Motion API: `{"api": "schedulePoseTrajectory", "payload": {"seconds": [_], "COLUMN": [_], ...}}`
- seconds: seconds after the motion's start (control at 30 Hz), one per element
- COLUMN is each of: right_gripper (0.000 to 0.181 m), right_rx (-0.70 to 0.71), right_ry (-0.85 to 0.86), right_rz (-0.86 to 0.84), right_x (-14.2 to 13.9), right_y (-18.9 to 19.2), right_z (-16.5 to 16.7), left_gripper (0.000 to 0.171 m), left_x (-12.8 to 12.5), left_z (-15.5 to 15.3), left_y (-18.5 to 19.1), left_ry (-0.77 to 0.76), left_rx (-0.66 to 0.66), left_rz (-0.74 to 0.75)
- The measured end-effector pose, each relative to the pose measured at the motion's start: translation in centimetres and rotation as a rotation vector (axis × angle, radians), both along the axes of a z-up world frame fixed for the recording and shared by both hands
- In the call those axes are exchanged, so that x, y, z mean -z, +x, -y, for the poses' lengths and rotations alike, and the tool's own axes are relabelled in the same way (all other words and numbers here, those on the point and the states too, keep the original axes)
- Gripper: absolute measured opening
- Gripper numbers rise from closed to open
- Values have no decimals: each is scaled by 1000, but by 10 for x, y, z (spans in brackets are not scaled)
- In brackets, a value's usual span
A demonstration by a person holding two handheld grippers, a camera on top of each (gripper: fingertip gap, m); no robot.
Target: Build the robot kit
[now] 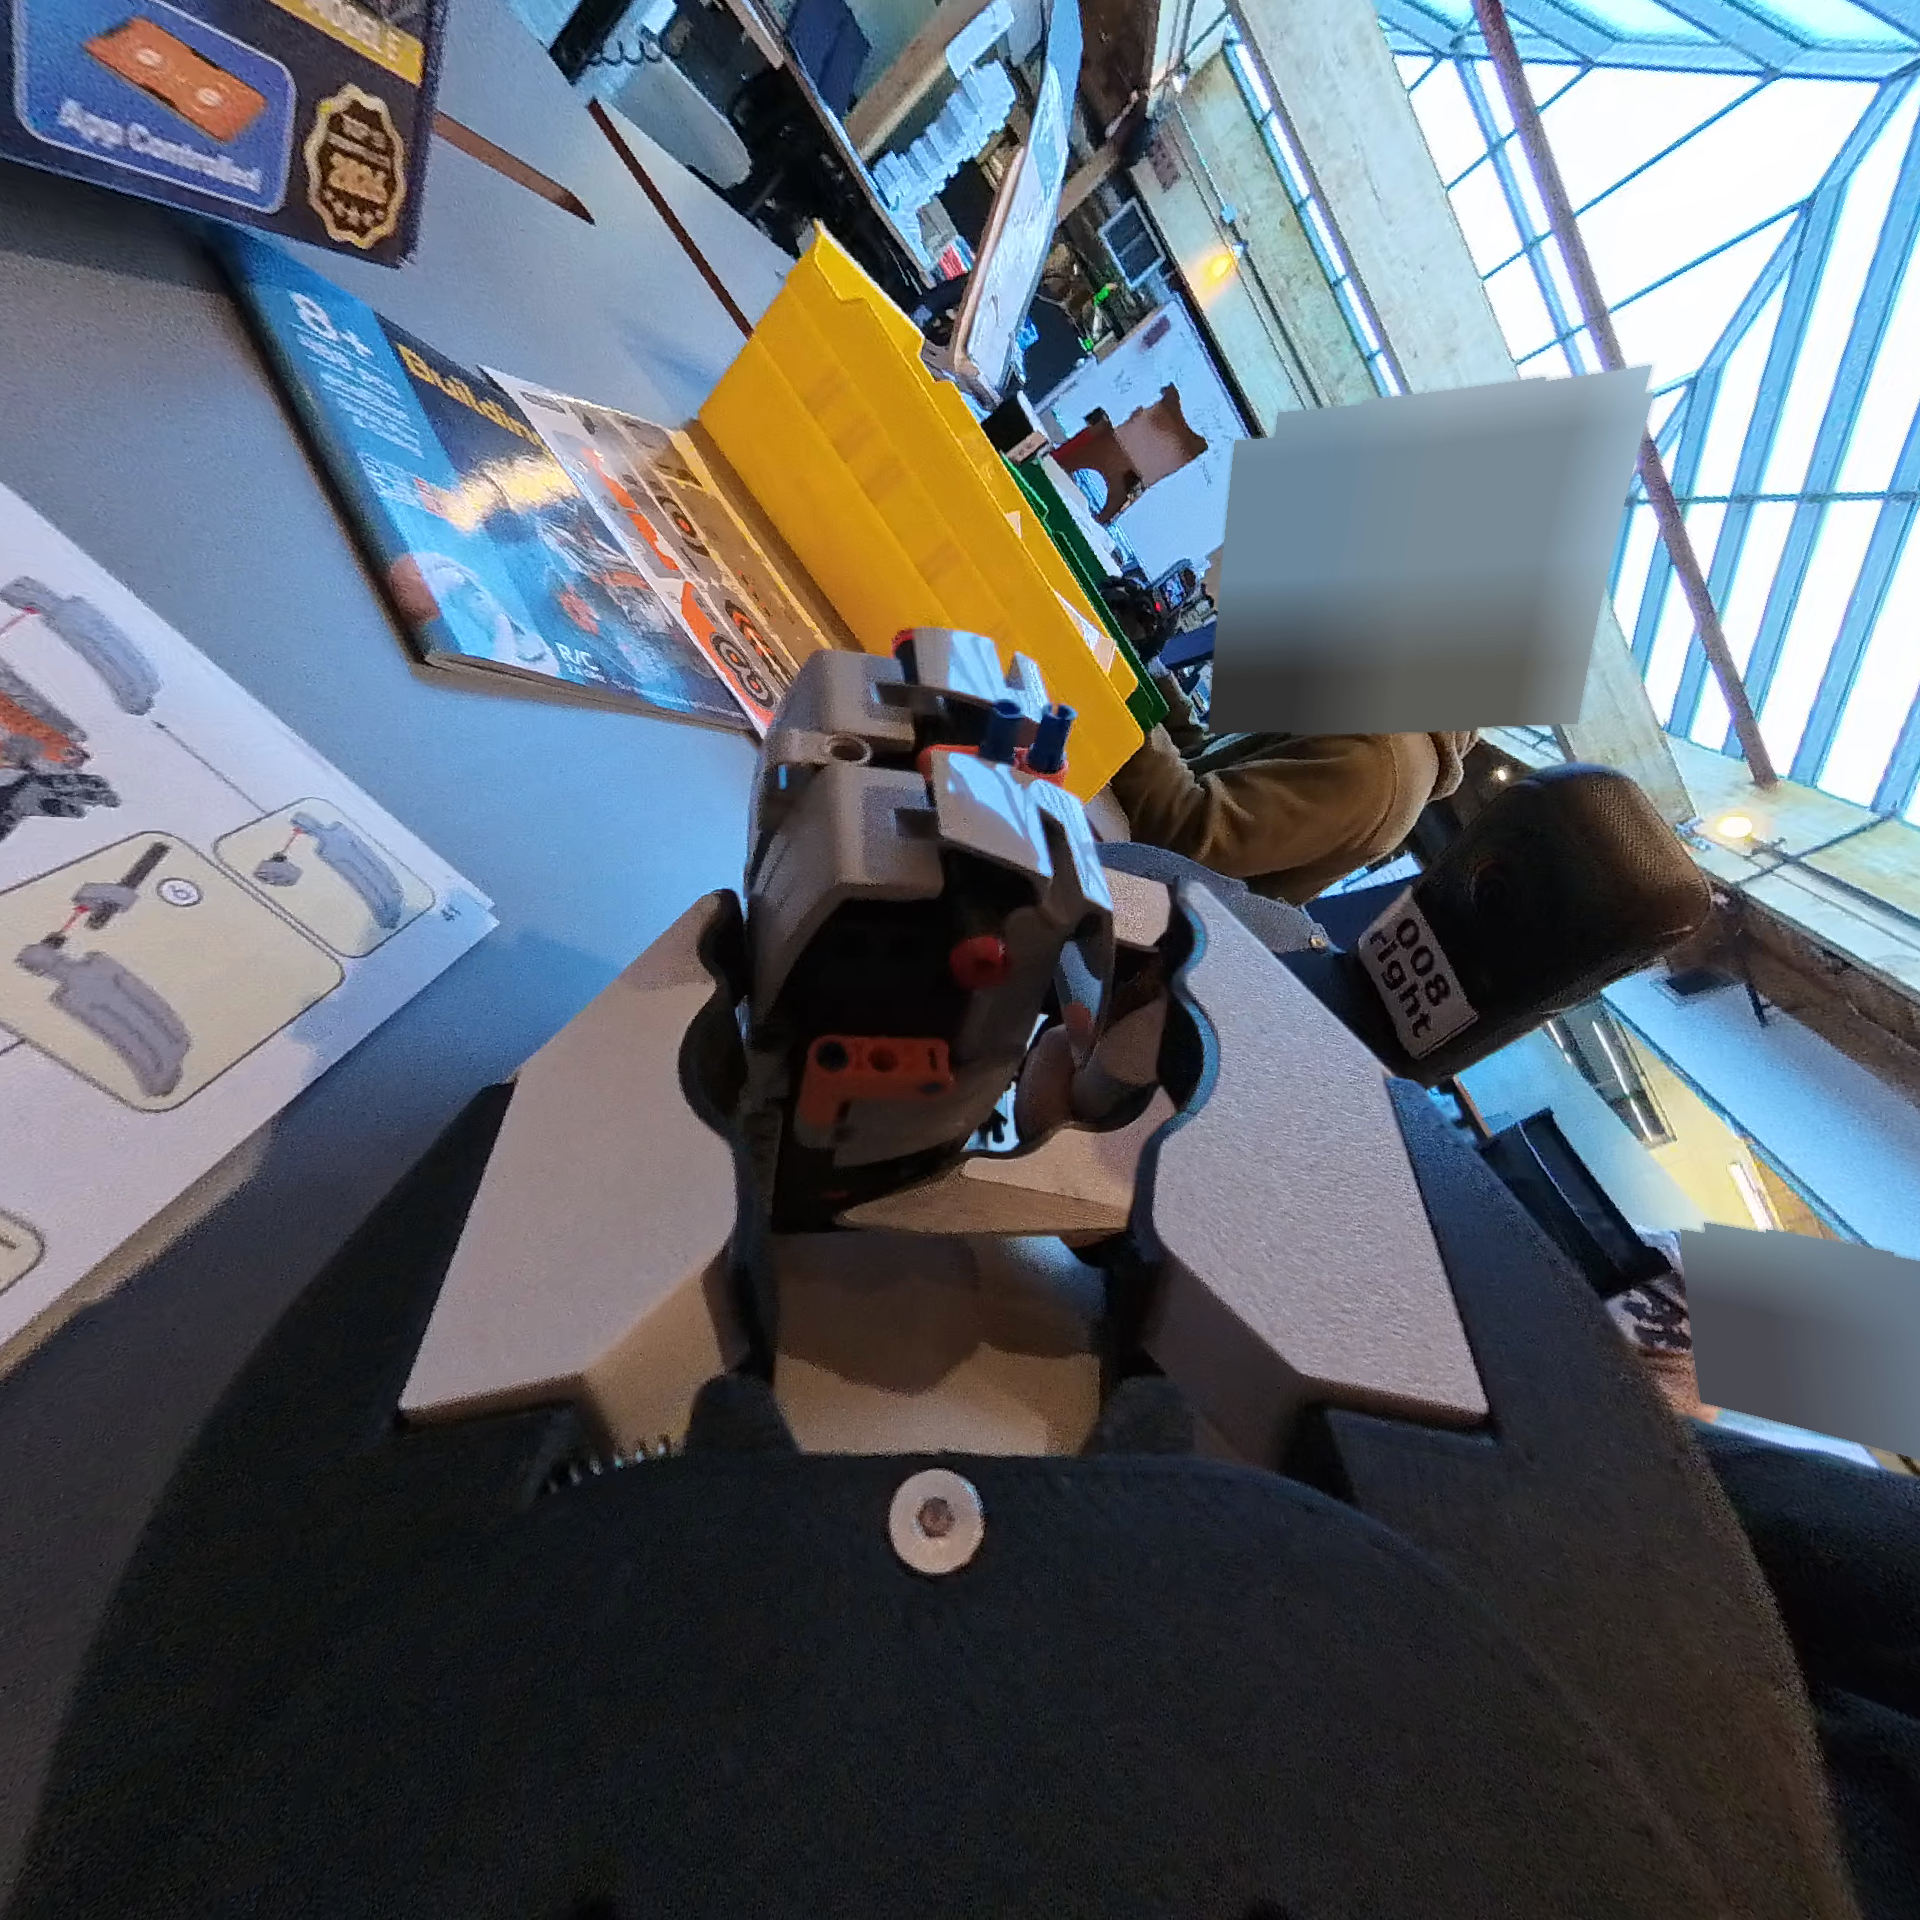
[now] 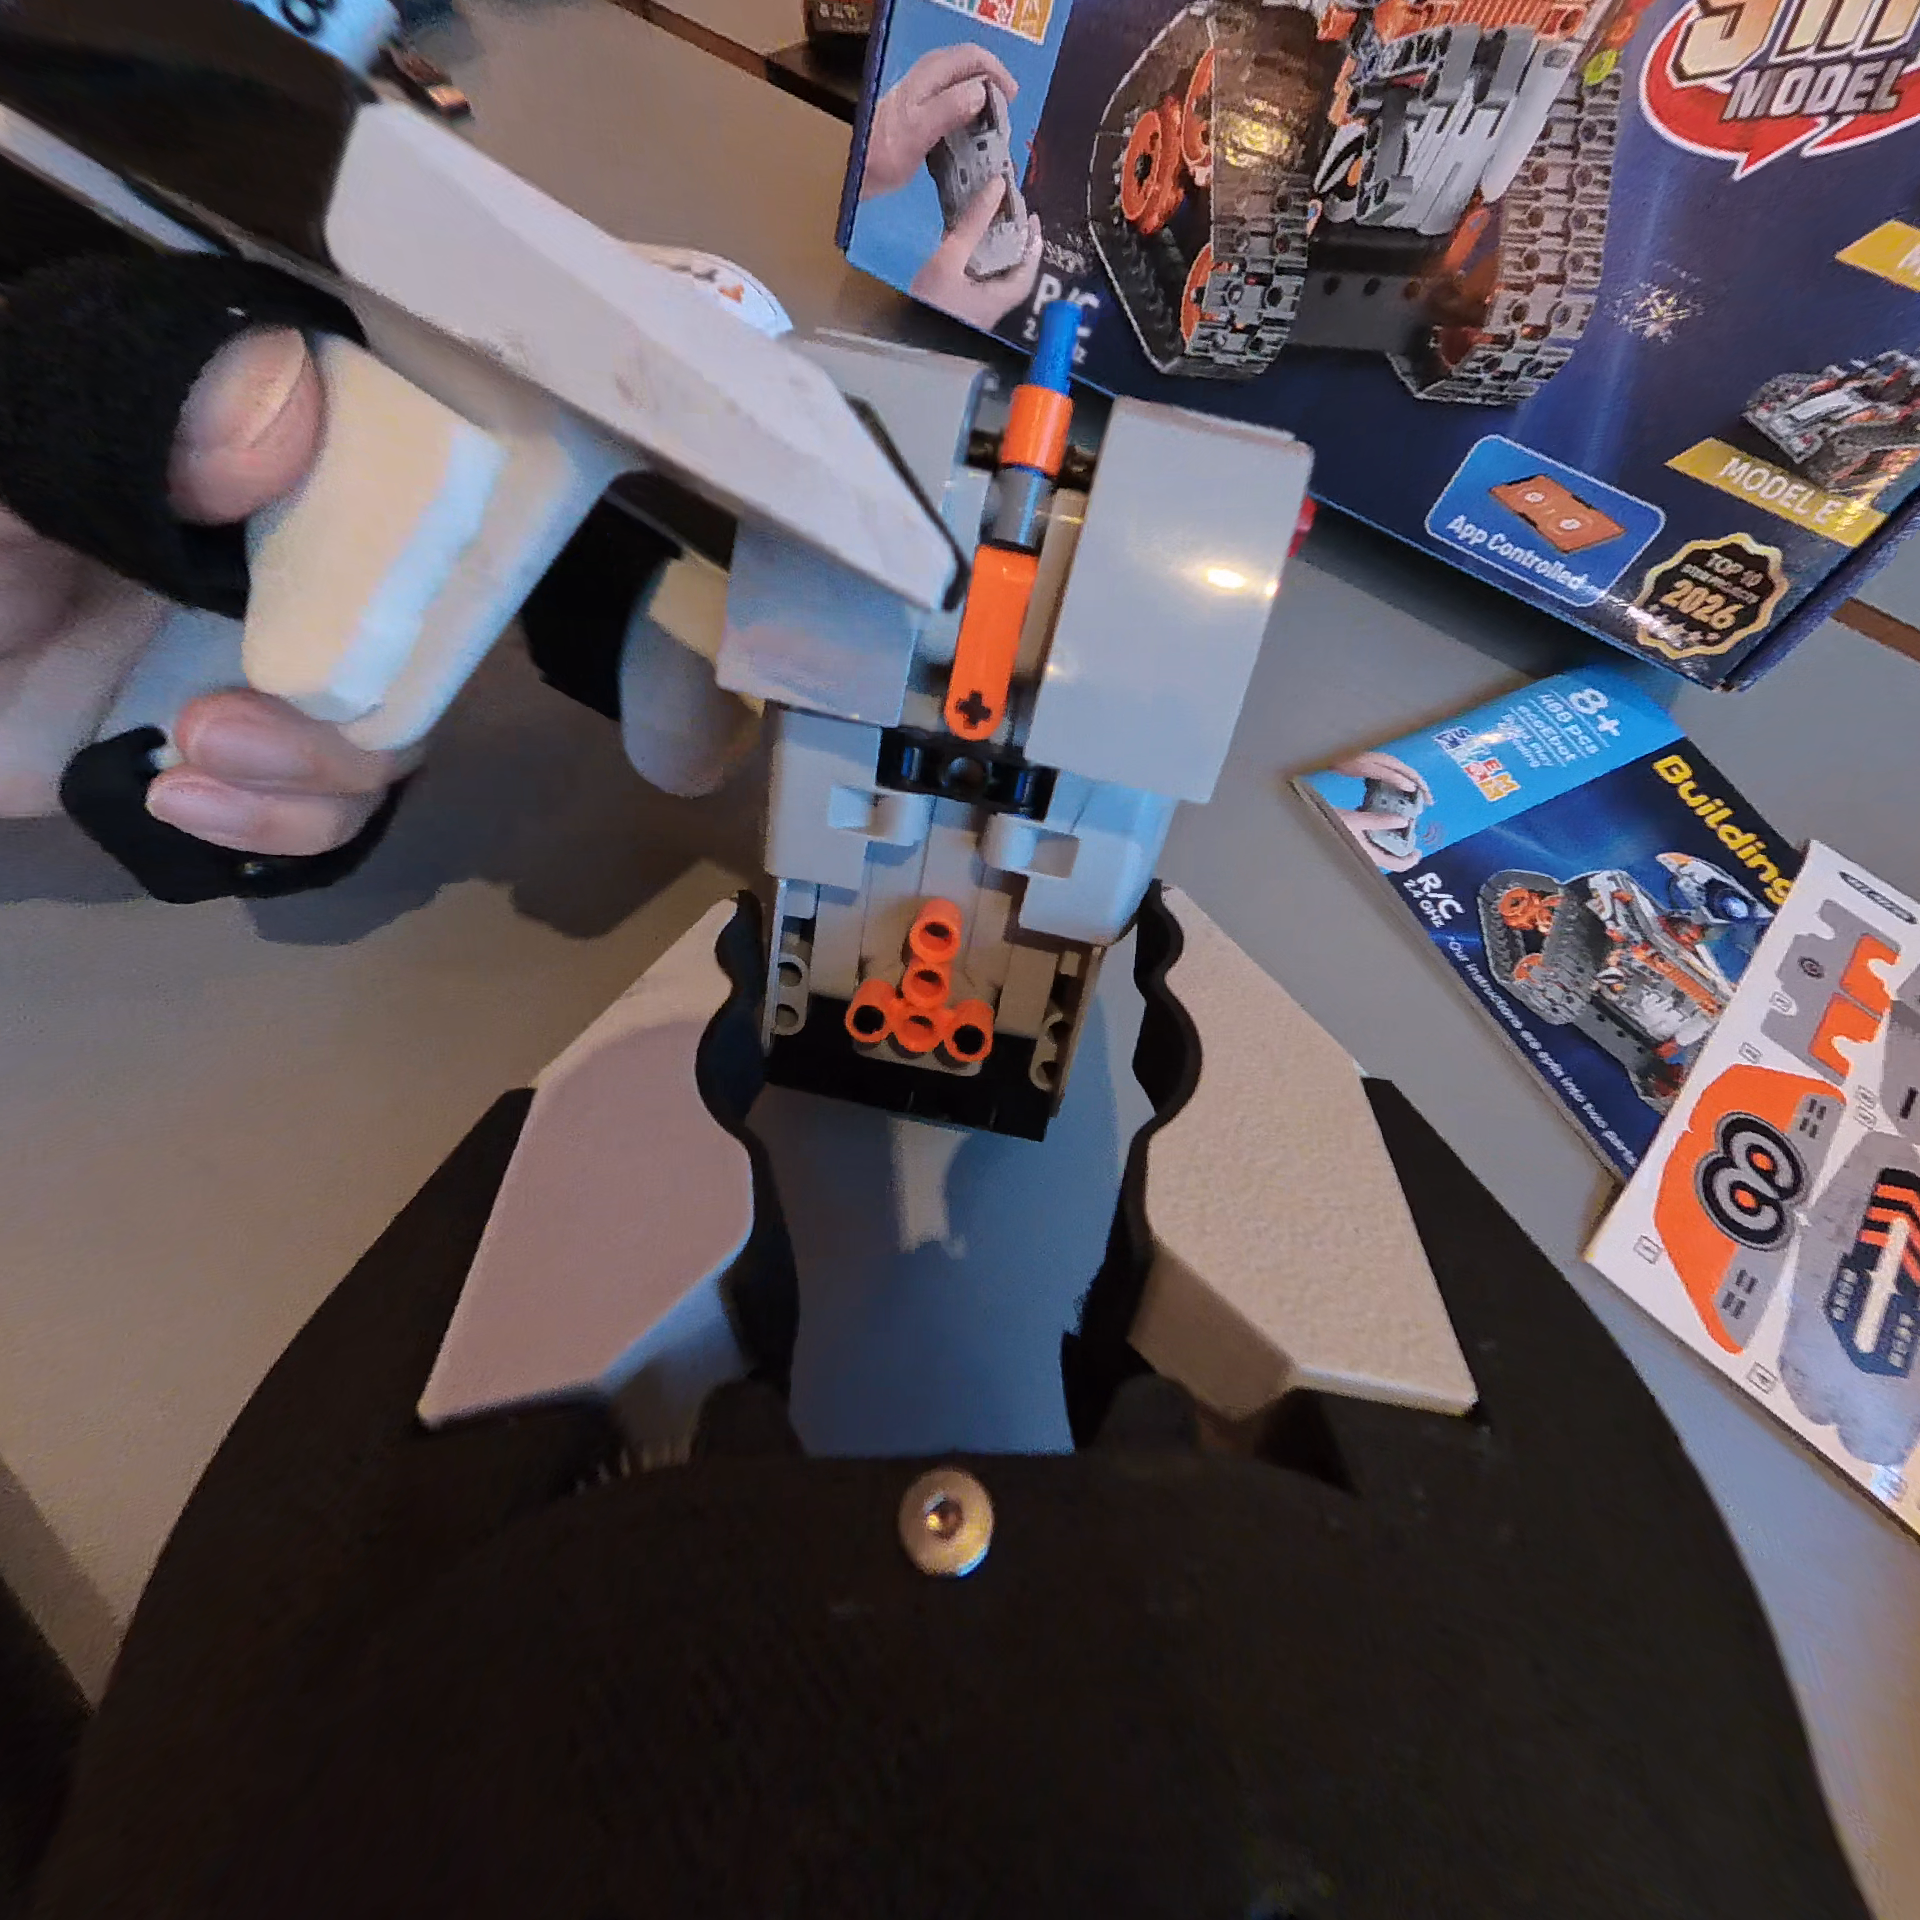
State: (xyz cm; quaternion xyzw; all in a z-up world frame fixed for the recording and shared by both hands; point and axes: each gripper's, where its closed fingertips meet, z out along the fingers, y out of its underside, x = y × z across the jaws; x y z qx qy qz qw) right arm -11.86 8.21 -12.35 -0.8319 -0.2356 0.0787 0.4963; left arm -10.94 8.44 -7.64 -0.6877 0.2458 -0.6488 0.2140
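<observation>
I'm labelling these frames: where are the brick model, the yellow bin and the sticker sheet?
brick model point(image 2: 935, 831): right wrist view, grey front.
yellow bin point(image 1: 914, 488): left wrist view, ribbed side wall.
sticker sheet point(image 2: 1787, 1226): right wrist view, orange sticker.

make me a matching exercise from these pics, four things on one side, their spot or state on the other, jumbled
Things:
1. grey brick model with orange pins
2. yellow plastic bin
3. white sticker sheet
4. dark blue printed box

Places or states:
A. overlapping the blue booklet
B. standing at the table's far side
C. clamped by both tools
D. beside a green bin

Pairs: 1-C, 2-D, 3-A, 4-B
</observation>
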Motion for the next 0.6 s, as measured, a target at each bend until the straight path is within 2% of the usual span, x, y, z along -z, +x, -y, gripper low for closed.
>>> {"api": "schedulePoseTrajectory", "payload": {"seconds": [0.13,0.17,0.3,0.47,0.53,0.6], "right_gripper": [70,70,70,76,83,85], "right_rx": [-29,-29,-37,-57,-91,-95], "right_ry": [-17,-24,-29,-5,18,86], "right_rz": [-27,-30,-46,29,-14,-79], "right_x": [1,1,1,4,-6,-33], "right_y": [-8,-10,-9,-10,-14,-5], "right_z": [3,3,3,5,11,20], "left_gripper": [84,86,76,75,74,74], "left_x": [18,19,16,16,17,17], "left_z": [3,2,-1,0,0,-2], "left_y": [8,9,10,10,8,4], "left_ry": [92,83,-3,1,15,15], "left_rx": [19,20,31,37,37,21], "left_rz": [-103,-100,-21,-24,-37,-36]}}
